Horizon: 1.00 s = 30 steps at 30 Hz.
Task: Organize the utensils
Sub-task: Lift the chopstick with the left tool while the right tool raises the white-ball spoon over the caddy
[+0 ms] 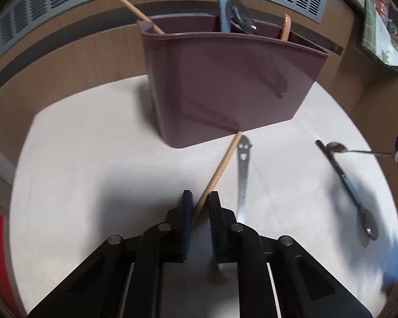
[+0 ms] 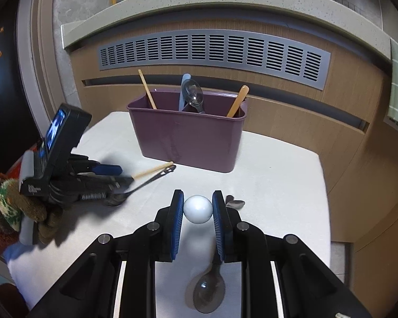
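Observation:
A purple utensil caddy [image 1: 225, 84] [image 2: 188, 135] stands on the white table, holding a wooden chopstick, a blue handle, a dark spoon and a wooden utensil. My left gripper [image 1: 200, 198] [image 2: 119, 175] is shut on a wooden chopstick [image 1: 220, 167] [image 2: 154, 169] whose tip points at the caddy's base. A metal spoon with a smiley handle [image 1: 242, 169] lies beside it. My right gripper [image 2: 197, 198] is shut on a small spoon, seen bowl-first as a white round shape [image 2: 198, 209]; it shows in the left wrist view [image 1: 358, 151]. A dark spoon [image 1: 345, 180] [image 2: 209, 291] lies under it.
The table [image 1: 92, 159] [image 2: 278, 185] is small, with edges close on all sides. A wooden panel with a grey vent grille [image 2: 212, 50] rises behind it. The person's gloved hand [image 2: 10, 206] holds the left gripper at the table's left edge.

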### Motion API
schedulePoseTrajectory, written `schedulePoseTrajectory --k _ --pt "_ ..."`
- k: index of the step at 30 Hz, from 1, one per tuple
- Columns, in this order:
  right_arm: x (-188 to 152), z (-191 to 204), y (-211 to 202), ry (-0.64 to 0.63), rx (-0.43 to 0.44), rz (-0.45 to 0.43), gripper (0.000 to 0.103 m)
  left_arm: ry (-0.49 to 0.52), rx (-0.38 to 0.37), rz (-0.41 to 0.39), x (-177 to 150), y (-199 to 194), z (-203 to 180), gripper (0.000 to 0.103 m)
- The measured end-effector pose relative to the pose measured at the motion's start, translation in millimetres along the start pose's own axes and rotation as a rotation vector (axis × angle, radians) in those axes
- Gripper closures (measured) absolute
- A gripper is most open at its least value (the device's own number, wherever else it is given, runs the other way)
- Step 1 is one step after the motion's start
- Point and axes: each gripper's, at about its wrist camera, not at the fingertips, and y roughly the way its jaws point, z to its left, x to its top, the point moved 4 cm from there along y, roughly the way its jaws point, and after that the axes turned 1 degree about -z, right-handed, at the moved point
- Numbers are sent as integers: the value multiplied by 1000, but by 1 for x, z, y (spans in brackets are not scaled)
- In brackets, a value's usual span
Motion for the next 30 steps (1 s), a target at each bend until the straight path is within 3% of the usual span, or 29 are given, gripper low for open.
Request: schedulePoseTrajectory --k 5,10,14,18,22,24,28,30 --pt "3 -2 -7 20 21 -16 84 5 -39 -46 1 -21 -11 96" --pt "11 -4 -16 42 71 -37 84 -136 -179 -136 9 -66 -2 98" --pt "15 -5 -18 65 101 -41 84 -171 -231 -95 5 -72 0 98" --pt "13 -4 -18 65 98 -42 84 -120 -149 -37 -9 -57 -2 98" --pt "13 -3 -17 63 93 -38 84 -125 -139 62 -21 -30 -1 98" --pt "13 -4 -16 59 93 -38 84 -142 -154 60 -21 -28 -1 98" --pt "12 -5 -15 57 84 -37 84 -203 -263 1 -12 -37 -4 96" --pt "11 -7 -13 62 79 -34 84 -190 -255 -12 -9 -36 -14 86"
